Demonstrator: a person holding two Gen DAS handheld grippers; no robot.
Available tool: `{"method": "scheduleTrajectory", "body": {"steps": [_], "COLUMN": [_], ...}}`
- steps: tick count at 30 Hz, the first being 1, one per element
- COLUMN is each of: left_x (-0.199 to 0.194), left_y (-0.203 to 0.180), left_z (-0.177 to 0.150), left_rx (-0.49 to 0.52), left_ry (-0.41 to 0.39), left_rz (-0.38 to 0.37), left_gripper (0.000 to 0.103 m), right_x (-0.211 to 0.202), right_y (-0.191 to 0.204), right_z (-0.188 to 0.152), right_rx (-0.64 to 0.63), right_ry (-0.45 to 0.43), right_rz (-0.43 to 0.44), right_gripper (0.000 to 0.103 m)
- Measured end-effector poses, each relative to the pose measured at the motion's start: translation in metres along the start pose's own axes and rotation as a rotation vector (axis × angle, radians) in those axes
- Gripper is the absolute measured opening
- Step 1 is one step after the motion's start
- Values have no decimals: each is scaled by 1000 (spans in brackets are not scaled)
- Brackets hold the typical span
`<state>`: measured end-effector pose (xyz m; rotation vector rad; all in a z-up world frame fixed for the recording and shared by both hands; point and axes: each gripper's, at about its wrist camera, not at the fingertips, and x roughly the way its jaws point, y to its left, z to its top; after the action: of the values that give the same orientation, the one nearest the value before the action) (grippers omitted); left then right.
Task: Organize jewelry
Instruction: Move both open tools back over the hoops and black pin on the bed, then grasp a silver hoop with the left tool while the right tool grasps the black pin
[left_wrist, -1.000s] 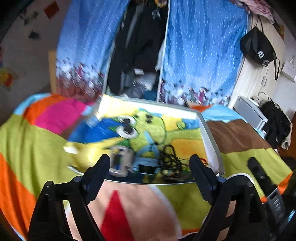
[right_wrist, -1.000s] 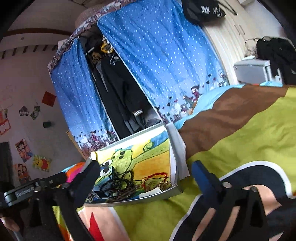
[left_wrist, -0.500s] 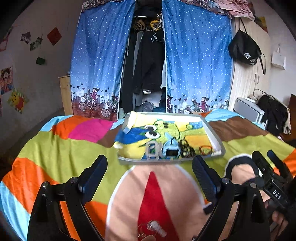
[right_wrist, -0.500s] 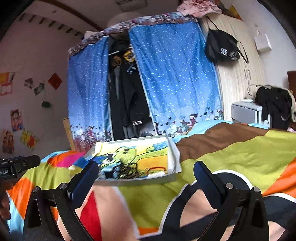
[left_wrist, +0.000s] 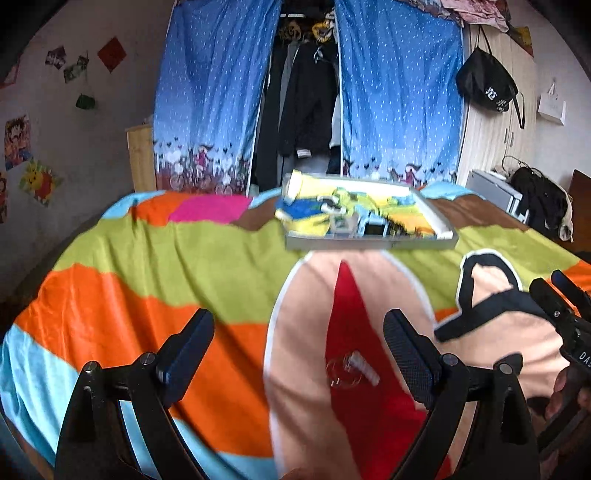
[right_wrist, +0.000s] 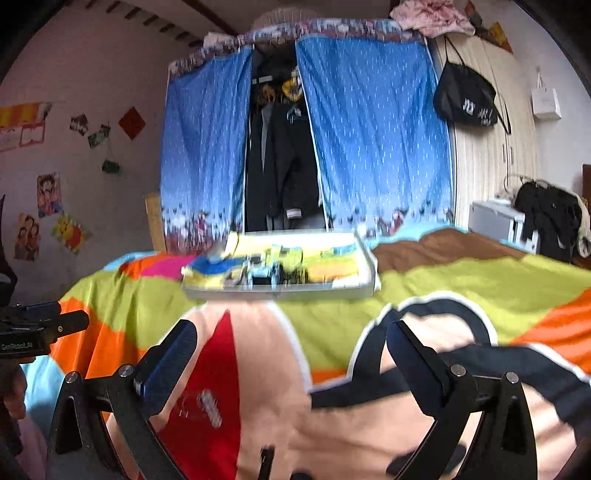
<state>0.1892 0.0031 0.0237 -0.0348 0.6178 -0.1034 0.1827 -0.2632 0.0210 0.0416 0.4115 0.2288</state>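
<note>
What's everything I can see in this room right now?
tray: one, grey rim, cartoon lining, far on the bed, blurred jewelry inside
clear trinket: one, see-through with white part, on blanket's red patch
blanket: one, multicoloured, covering bed
curtains: two, blue, parted over dark clothes
black bag: one, hanging on wardrobe
wall pictures: several, left wall
left hand-held gripper: black, open, empty
right hand-held gripper: black, open, empty

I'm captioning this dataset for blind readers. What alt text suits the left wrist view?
An open, empty left hand-held gripper hovers above a colourful bedspread, with a small clear item lying on it nearby. A jewelry tray sits farther off, before blue curtains.
</note>
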Motion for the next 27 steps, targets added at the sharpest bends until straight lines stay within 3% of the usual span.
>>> {"method": "scheduleTrajectory", "body": {"steps": [7, 14, 18, 27], "left_x": [9, 22, 36, 56], "left_y": [13, 11, 13, 22], "left_z": [-42, -51, -56, -59], "left_rx": [0, 13, 10, -61], "left_ry": [73, 170, 254, 385], "left_rz": [4, 0, -44, -91], "left_gripper": [90, 90, 90, 90], "right_x": [1, 10, 21, 37], "right_y": [16, 19, 16, 19], "right_z": [-34, -65, -78, -89], "right_rx": [24, 85, 122, 116], "right_ry": [181, 344, 454, 556], "right_rz": [-20, -51, -66, -33], "right_gripper": [103, 103, 103, 103]}}
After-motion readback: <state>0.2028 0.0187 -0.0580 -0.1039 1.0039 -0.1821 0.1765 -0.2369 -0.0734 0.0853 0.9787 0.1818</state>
